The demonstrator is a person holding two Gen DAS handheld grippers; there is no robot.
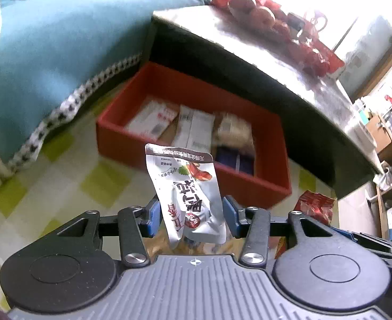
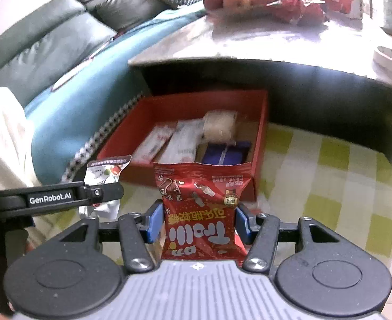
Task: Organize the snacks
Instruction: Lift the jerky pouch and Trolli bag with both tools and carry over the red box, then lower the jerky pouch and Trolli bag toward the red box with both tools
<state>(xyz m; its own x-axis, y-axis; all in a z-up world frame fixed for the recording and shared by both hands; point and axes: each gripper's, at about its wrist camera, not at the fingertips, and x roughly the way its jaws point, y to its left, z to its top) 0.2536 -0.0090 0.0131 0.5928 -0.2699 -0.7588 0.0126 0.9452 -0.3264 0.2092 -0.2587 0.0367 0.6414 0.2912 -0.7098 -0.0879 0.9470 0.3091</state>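
Note:
My left gripper (image 1: 192, 216) is shut on a white snack packet (image 1: 188, 186) with red and brown print, which stands upright between the blue pads. Past it, a red box (image 1: 121, 149) sits on the floor and holds several packets, white, beige and dark blue. My right gripper (image 2: 199, 224) is shut on a red snack packet (image 2: 201, 213), just short of the red box (image 2: 259, 133). In the right wrist view the left gripper (image 2: 110, 192) shows at the left with its white packet (image 2: 105, 176). The red packet (image 1: 315, 205) peeks in at the right of the left wrist view.
The box lies on a green-and-white checked mat (image 2: 329, 173), against a low marble-topped table (image 2: 222, 45) with red bags and round fruit (image 2: 238, 0) on top. A teal sofa cover with checked trim (image 1: 49, 61) hangs to the left. A white bowl (image 2: 390, 56) sits on the table's right.

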